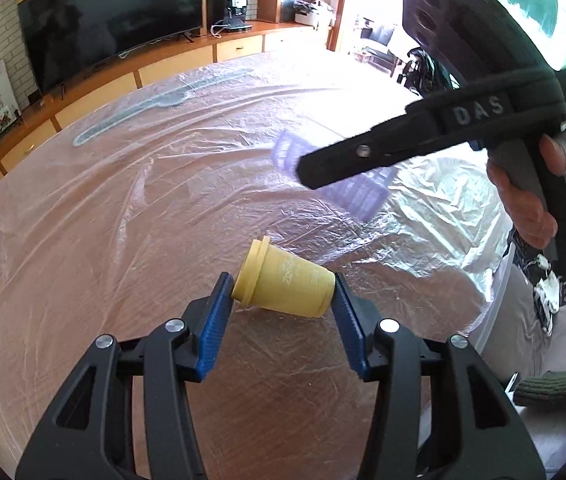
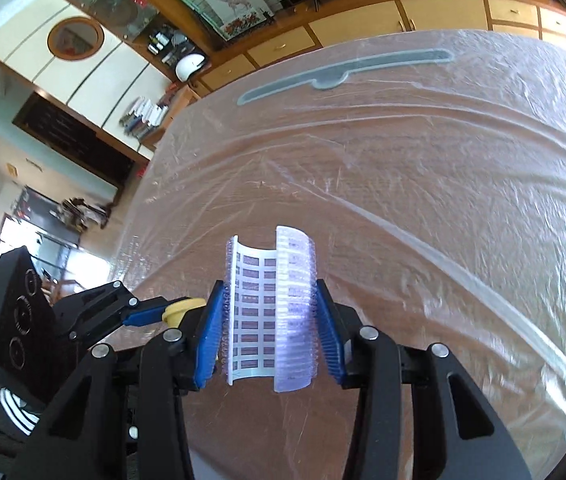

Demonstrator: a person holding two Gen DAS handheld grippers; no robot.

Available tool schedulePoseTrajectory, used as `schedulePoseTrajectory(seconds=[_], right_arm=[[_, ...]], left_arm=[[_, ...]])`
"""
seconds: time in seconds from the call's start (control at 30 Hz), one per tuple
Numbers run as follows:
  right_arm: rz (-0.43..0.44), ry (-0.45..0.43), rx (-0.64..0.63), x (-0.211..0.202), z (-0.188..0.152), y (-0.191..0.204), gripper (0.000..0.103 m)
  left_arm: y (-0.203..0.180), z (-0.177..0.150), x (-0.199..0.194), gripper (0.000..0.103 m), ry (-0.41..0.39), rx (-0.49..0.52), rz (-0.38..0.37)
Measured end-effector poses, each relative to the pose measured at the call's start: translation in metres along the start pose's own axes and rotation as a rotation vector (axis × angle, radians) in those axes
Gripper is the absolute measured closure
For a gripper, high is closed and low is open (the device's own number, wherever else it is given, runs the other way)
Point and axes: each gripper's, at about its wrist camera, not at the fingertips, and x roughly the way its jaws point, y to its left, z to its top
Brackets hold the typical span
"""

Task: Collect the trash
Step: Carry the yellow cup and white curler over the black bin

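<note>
My left gripper [image 1: 283,284] is shut on a yellow paper cup [image 1: 283,286] lying sideways, one blue pad at its rim and the other at its base, just above the table. My right gripper [image 2: 269,308] is shut on a clear lilac plastic blister tray [image 2: 271,312], bent between the pads and held above the table. In the left wrist view the right gripper [image 1: 303,172] reaches in from the upper right with the lilac tray [image 1: 347,192] partly hidden behind it. In the right wrist view the left gripper's fingers [image 2: 143,314] and the cup's rim [image 2: 181,308] show at lower left.
The wooden table [image 1: 83,220] is covered with wrinkled clear plastic sheet [image 2: 443,200]. A grey strip [image 2: 343,70] lies under the sheet at the far side. A TV [image 1: 111,24] and wooden cabinets [image 1: 239,46] stand beyond. The table edge [image 1: 495,272] falls away at right.
</note>
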Motion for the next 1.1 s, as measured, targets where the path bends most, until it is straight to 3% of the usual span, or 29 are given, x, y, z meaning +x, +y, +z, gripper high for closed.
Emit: schedulePoseTrajectory(seconds=[0.53,1.1], right_arm=[[-0.006,-0.061,0.020,-0.048,-0.051,0.007,0.061],[0.030,-0.077,-0.009,-0.090,-0.103,0.018,0.061]], left_arm=[[-0.010,-0.019,-0.039,0.052,-0.059,-0.130,0.037],[-0.039,-0.050,-0.077,0.052,-0.077,-0.150,0.017]])
